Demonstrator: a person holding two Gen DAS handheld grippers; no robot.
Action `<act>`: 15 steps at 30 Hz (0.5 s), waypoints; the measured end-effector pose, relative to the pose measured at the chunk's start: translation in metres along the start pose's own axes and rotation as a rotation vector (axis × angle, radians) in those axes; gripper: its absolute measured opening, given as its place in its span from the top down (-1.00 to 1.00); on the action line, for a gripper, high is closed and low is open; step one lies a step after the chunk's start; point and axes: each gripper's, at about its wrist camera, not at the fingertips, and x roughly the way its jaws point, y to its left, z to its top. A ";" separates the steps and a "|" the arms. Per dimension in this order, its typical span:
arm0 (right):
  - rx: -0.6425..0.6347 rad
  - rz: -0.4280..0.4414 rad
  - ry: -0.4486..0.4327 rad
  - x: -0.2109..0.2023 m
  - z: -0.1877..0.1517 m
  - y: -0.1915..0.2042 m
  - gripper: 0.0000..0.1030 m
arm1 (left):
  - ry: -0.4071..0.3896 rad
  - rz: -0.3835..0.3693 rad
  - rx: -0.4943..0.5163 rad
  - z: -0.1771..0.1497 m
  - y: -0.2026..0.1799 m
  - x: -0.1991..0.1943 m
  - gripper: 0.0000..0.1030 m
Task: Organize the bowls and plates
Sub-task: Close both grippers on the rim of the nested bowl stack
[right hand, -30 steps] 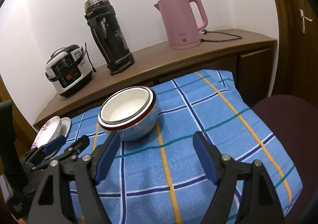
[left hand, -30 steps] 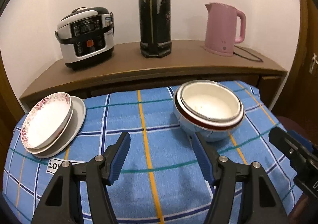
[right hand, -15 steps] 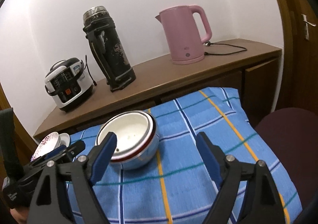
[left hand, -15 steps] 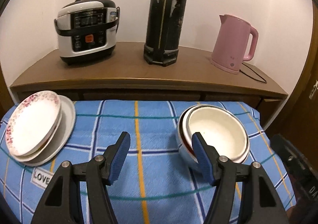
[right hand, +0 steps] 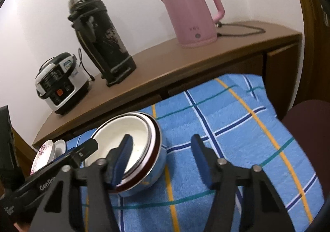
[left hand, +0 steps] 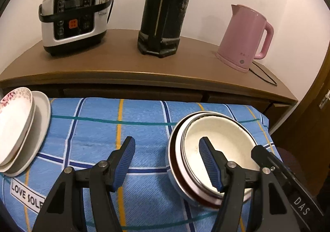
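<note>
- The left hand-held gripper is spread wide; one finger is over the inside of the nested bowls and the other over the cloth, so the near-left rim lies between them. I cannot tell if a pad touches the rim.
- The right hand-held gripper is also spread, and it straddles the rim of the same bowls on their other side. Neither one holds anything.
- I judge the step is to take the bowl stack by its rim from two sides. To do it well, each gripper should go a little lower, so the pads meet the rim wall fully, and both should press together at the same time. The enamel looks smooth and the stack looks heavy, so a shallow pinch may slip or tilt the inner bowls.
- The bowls stand on the right part of the tabletop, on a blue checked cloth. The soft cloth may drag if the stack is pushed.
- The stacked plates lie well apart, at the left edge.
- Behind is a wooden sideboard by a white wall, with a black thermos, a rice cooker and a pink kettle.
</note>
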 end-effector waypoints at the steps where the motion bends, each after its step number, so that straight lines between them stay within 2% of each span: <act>1: 0.006 0.003 0.003 0.003 0.000 -0.001 -0.12 | 0.006 0.002 -0.004 0.000 0.000 0.003 -0.29; 6: 0.019 0.023 0.023 0.015 -0.001 0.001 -0.11 | 0.034 0.010 -0.016 -0.002 0.000 0.016 -0.29; 8: 0.021 0.023 0.034 0.019 -0.002 0.002 0.11 | 0.043 0.007 -0.023 -0.003 0.001 0.019 -0.29; 15: 0.043 0.041 0.041 0.025 -0.004 0.002 0.22 | 0.047 0.028 -0.029 -0.002 0.001 0.028 -0.29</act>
